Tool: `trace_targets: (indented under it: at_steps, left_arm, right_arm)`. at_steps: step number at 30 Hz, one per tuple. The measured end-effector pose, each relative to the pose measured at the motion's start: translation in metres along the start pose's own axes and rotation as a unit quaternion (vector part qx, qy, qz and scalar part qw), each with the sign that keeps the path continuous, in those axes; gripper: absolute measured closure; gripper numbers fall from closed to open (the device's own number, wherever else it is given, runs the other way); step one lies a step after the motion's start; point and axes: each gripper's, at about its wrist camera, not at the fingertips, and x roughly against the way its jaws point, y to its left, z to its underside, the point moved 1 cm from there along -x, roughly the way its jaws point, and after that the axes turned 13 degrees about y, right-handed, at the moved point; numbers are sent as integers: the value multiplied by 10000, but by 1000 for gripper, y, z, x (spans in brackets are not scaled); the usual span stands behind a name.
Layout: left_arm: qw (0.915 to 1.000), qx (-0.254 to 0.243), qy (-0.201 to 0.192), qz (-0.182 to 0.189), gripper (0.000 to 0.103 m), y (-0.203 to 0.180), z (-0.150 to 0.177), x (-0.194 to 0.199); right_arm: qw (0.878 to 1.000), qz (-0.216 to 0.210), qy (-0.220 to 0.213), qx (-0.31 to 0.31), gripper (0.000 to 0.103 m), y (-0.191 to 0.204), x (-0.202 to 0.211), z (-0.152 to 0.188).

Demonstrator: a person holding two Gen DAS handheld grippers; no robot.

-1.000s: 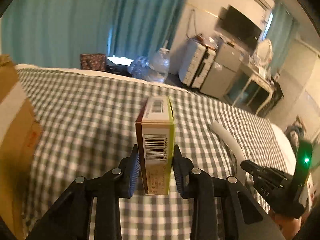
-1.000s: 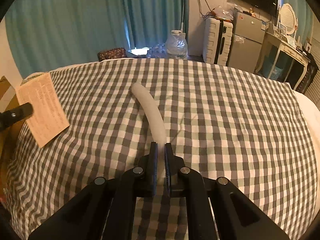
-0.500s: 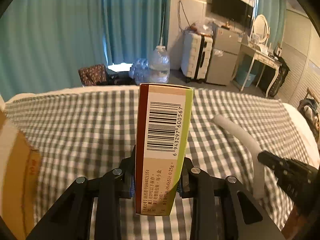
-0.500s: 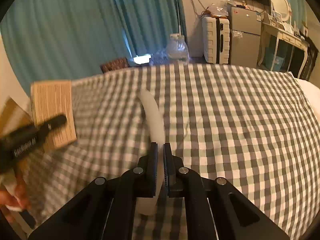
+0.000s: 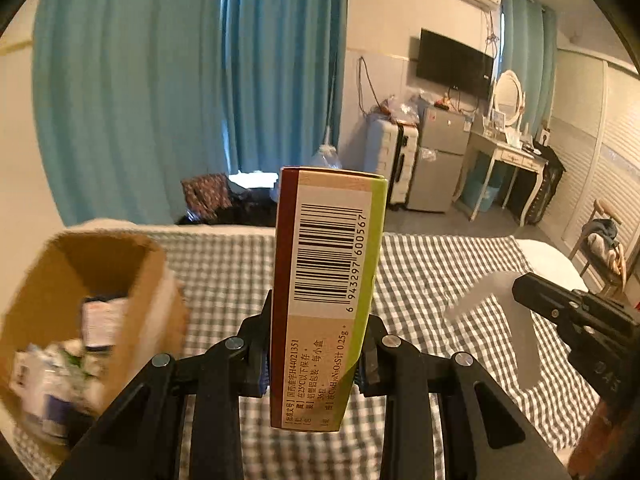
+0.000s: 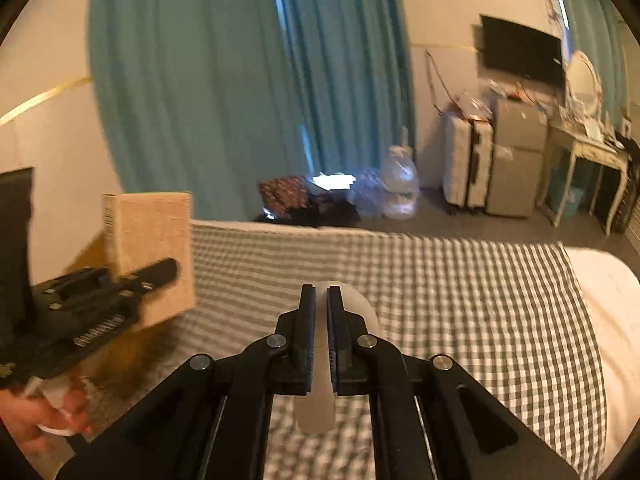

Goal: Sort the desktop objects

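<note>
Both hands carry their loads above the checked bed [image 5: 432, 268]. The left gripper [image 5: 316, 354] has its jaws narrowed onto the broad faces of a medicine box [image 5: 326, 280], which stands upright between them, long axis vertical, barcode side toward the camera. The open cardboard box [image 5: 132, 276], already holding a few packets, sits at the bed's left edge, down and to the left of those jaws, so the left hand is clearly the nearer of the two to it. The right gripper [image 6: 321, 336] has its jaws pinched almost together on a pale, translucent curved tube [image 6: 320, 408], whose length runs forward and down through the jaws; it hangs free over the middle of the bed, well apart from the carton. A bare hand [image 6: 44, 420] grips the left tool's handle. A second ago both objects were low against the bedcover and the carton showed only as a flap at the frame's edge; now both are lifted clear, and the carton's mouth has come into view.
</note>
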Motion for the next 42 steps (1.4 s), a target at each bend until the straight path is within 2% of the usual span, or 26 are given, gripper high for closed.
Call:
trace_targets:
  at_steps: [4,8,12,16,21,24,25,26,27,28,29,31,34,37,38,40,42]
  left_arm:
    - [9993,231,-275,-58,73,32,0,43]
    - [9964,688,-467,-164,73,91,3,84]
    - [9928,965,-482,-513,73,143,-6,101]
    - [9906,1090,-332,-760,73,181,-2,94]
    - [9878,1268,10,-900,73,223,13,72]
    - [9859,1363,185,-948,71,241,18,58]
    - [9860,1391,244,-886,68,244,19,54]
    - [9857,1395,331,-882,52,249,20,50]
    - [9855,1344,438,-939,22,251,20,45]
    - [9851,1275,539,-1025,8,251,20,41]
    - [9845,1150,647,-1156,2,251,20,38]
    - [9845,859,598,-1408,2,245,24,37]
    - [9832,616,519,-1635,2,229,36,42]
    - [9850,646,345,-1565,0,211,53,53]
    - [9859,660,248,-1515,0,205,60,57]
    - [9880,684,83,-1381,0,194,72,63]
    - [9894,718,88,-1258,0,184,80,64]
  right_arm:
    - [9987,-258,-237,378,98,53,26,-9]
    - [9935,-866,-261,694,98,113,35,-25]
    - [9852,-1296,-279,1090,98,177,32,-44]
    - [9740,-1855,-24,1303,98,233,-3,-65]
    - [9698,-1969,420,1377,97,271,-58,-76]
    - [9661,-2059,587,1441,89,287,-80,-74]
    - [9660,-2032,674,1450,73,290,-89,-78]
    - [9689,-1898,699,1423,43,291,-93,-79]
    - [9739,-1671,684,1375,29,291,-95,-79]
    - [9787,-1448,609,1321,16,291,-95,-79]
    - [9820,-1306,490,1275,16,286,-91,-78]
    - [9847,-1144,448,1235,16,278,-86,-76]
    - [9923,-503,379,1062,14,257,-71,-57]
    - [9962,255,434,716,5,230,-52,-17]
    - [9966,375,454,575,3,222,-47,-5]
    - [9972,394,540,321,0,211,-43,13]
    - [9973,362,643,-40,0,201,-40,28]
